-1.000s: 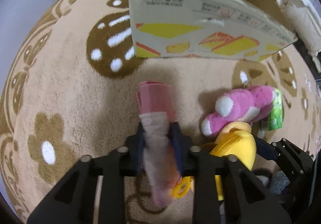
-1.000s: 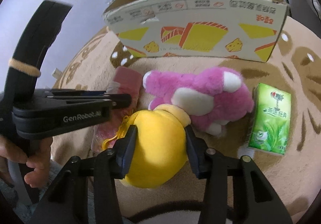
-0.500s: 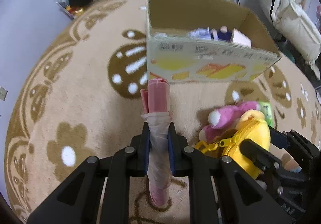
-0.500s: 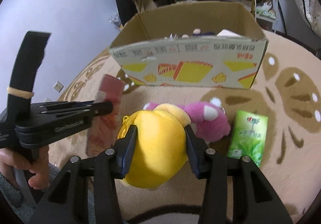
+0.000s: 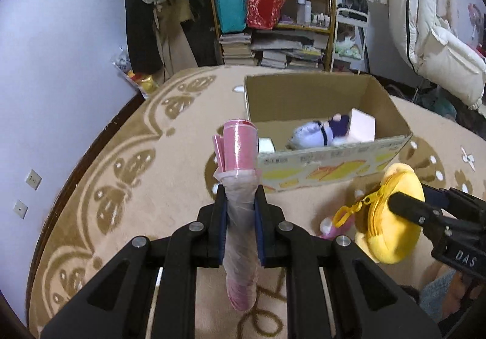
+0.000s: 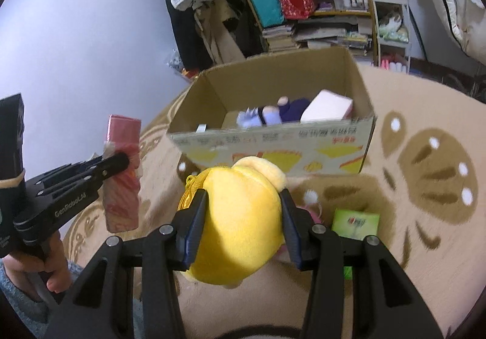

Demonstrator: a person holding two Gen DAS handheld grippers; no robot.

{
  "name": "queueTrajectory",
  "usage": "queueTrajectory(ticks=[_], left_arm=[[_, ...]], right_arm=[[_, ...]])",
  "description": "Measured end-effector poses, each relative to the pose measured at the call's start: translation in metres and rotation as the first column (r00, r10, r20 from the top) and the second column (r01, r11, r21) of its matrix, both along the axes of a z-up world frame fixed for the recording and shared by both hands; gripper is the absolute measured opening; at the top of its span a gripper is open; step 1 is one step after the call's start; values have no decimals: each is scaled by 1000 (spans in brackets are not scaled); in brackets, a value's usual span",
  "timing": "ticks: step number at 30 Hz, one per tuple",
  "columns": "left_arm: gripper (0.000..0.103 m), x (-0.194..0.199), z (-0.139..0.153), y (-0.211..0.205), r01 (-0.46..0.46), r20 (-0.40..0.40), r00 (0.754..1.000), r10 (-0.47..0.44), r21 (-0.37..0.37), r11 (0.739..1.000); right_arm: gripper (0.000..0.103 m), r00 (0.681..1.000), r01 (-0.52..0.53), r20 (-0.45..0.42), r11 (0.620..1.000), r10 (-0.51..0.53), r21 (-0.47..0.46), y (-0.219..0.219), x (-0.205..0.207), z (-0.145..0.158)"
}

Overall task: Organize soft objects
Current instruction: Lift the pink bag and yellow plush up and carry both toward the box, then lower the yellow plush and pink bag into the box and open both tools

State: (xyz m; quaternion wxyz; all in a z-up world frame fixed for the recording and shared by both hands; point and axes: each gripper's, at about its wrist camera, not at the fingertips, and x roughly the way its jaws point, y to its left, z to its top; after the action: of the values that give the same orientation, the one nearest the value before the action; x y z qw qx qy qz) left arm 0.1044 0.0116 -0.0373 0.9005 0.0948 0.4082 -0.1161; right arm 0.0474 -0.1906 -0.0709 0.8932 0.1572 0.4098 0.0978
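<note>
Between the fingers of the left gripper (image 5: 240, 211) a slim pink packet (image 5: 238, 153) in clear wrap is pinched hard, jaws nearly together; the packet stands on end, its top reaching past the fingertips and its lower end hanging below them. The tool tilts downward over the carpet, and in the right wrist view a hand (image 6: 45, 266) grips its handle. To that gripper's right, the right gripper (image 6: 243, 211) also slopes downward, jaws about half spread and pressed on both sides of a round yellow plush pouch (image 6: 243, 217) with a yellow zip and clip. Both things are held clear of the floor.

Ahead of both grippers sits an open cardboard box (image 6: 273, 144) with yellow print on its near wall. Inside it lie a small doll in lilac and dark purple (image 6: 267, 114), a pale pink block (image 6: 328, 108) at the right end, and something white near the left end that is too hidden to name.

Below the right gripper, on the floor just in front of the box, a green tissue pack (image 6: 355, 220) lies flat, and a bit of a pink plush toy (image 5: 331, 223) shows behind the pouch.

Underneath is a beige carpet (image 5: 152, 175) with brown butterfly and flower shapes. Beyond the box stands a wooden shelf (image 5: 273, 5) crowded with bags, bottles and stacked books; white padded coats hang at the left and right, and a pale lilac wall (image 5: 60, 35) with two sockets runs along the left.
</note>
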Motion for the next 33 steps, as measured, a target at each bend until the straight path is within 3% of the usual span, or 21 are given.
queueTrajectory(ticks=[14, 26, 33], left_arm=[[14, 18, 50, -20, 5, 146, 989, -6, 4, 1000], [14, 45, 68, -49, 49, 200, 979, -51, 16, 999], [14, 58, 67, -56, 54, 237, 971, -44, -35, 998]], right_arm=[[49, 988, 102, 119, 994, -96, -49, -43, 28, 36], [50, 967, 156, 221, 983, -131, -102, -65, 57, 66], [51, 964, 164, 225, 982, -139, -98, -64, 75, 68]])
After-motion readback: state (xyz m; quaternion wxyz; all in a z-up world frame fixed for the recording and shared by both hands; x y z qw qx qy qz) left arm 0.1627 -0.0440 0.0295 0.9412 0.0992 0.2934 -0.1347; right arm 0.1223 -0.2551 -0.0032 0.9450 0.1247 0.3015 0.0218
